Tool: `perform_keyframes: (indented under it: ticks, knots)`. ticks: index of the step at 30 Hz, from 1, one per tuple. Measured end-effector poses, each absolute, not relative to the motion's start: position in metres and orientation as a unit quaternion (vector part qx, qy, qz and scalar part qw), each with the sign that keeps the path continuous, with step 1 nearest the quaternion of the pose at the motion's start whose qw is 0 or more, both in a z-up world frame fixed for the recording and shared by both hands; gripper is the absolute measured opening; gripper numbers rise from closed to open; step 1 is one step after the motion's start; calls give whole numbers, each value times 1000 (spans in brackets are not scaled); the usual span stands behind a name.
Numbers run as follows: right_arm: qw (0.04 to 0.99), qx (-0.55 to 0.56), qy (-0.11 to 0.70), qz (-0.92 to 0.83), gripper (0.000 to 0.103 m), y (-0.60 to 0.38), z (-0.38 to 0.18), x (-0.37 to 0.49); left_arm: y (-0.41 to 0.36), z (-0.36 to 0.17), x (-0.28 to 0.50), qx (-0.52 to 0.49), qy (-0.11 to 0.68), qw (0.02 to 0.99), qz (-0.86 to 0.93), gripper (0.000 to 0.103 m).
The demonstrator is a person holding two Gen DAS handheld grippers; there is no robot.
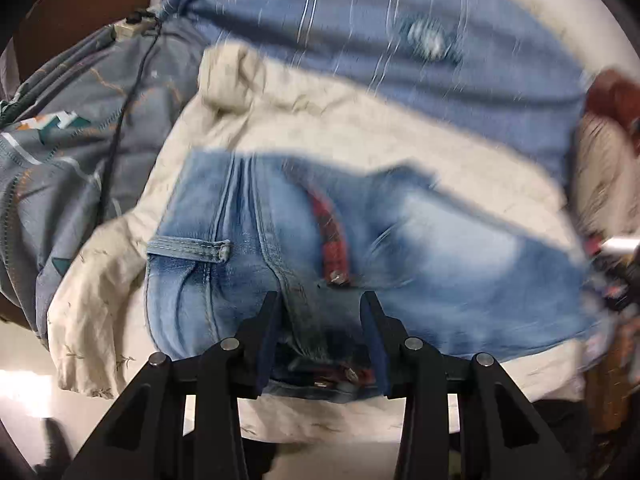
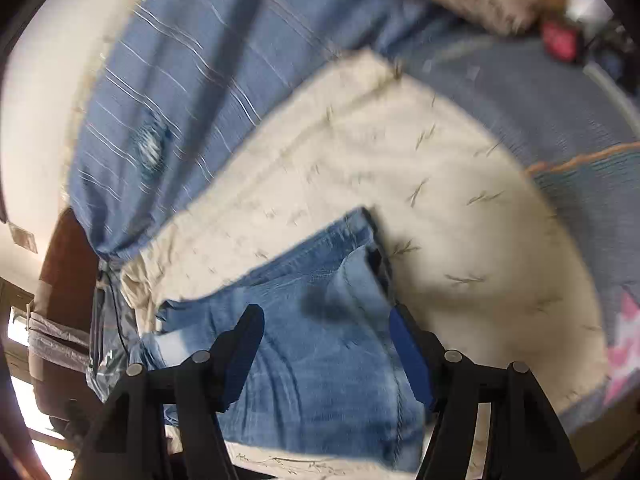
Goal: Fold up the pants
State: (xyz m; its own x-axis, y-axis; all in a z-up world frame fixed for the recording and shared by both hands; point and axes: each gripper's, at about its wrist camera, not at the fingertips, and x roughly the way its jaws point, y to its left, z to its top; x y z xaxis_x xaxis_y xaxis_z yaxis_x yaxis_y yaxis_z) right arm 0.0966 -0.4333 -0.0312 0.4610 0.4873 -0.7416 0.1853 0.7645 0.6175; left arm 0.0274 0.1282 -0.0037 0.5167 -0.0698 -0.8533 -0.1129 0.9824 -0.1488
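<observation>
A: Jeans (image 1: 360, 240) folded, light blue, flat on cream sheet (image 1: 120, 300); grey patterned quilt (image 1: 60, 160) far left, blue striped cloth (image 1: 360, 20) behind

B: Left gripper (image 1: 320, 300)?

A: Over waistband end, jaws partly apart, denim between but pads not pressing, nothing held

B: Right gripper (image 2: 326, 312)?

A: Jaws apart, wider, straddling jeans (image 2: 320, 360) near folded edge, no grip; cream sheet (image 2: 460, 220) right of it. Both views motion-blurred
</observation>
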Motion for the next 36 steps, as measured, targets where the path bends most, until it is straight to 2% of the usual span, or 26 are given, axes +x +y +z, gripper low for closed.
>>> perform_keyframes:
  ticks: [1,2,3,6,10,11,13,14,15,18,20,22,25,26,27,29,33,36]
  knots:
    - [790,323,513,98,47,-430,-32,100,129,-13,30,-89,501,861,18,41]
    - [792,311,514,112,16,-425,-30,104,132,-21,31,-92,508,856,20,41]
    - [790,301,518,125,1,-419,-27,106,135,-27,30,-101,509,855,20,42]
    - [829,235,493,122,1,-404,10,114,140,-34,27,-106,506,856,15,44]
    - [877,210,421,98,2,-407,64,105,142,-37,23,-104,500,860,10,44]
    - [873,223,422,97,7,-413,64,104,140,-36,23,-105,498,861,9,44]
    - [858,224,454,85,47,-421,48,107,140,-36,22,-106,497,861,6,44]
    - [846,222,480,64,86,-428,31,108,140,-36,23,-106,497,861,4,44]
    - [839,223,493,52,88,-432,21,108,141,-36,22,-107,497,861,2,44]
    - [812,275,510,70,88,-446,-4,107,143,-37,25,-111,498,860,1,45]
    - [811,272,512,69,87,-447,-9,110,142,-37,25,-109,498,860,4,45]
    - [800,263,533,82,79,-439,-19,118,142,-37,25,-108,497,861,5,45]
    - [791,236,556,97,52,-424,-29,129,142,-38,25,-109,497,861,4,45]
    - [790,214,567,95,26,-416,-32,130,142,-38,25,-110,497,861,3,45]
    - [790,203,569,99,14,-411,-30,130,143,-38,25,-110,497,861,2,45]
    - [801,175,562,109,13,-401,-19,127,143,-38,25,-110,497,861,1,45]
    - [863,140,475,102,12,-389,47,120,143,-40,24,-107,492,864,1,46]
    - [880,125,447,98,12,-382,69,117,143,-39,24,-109,490,865,2,46]
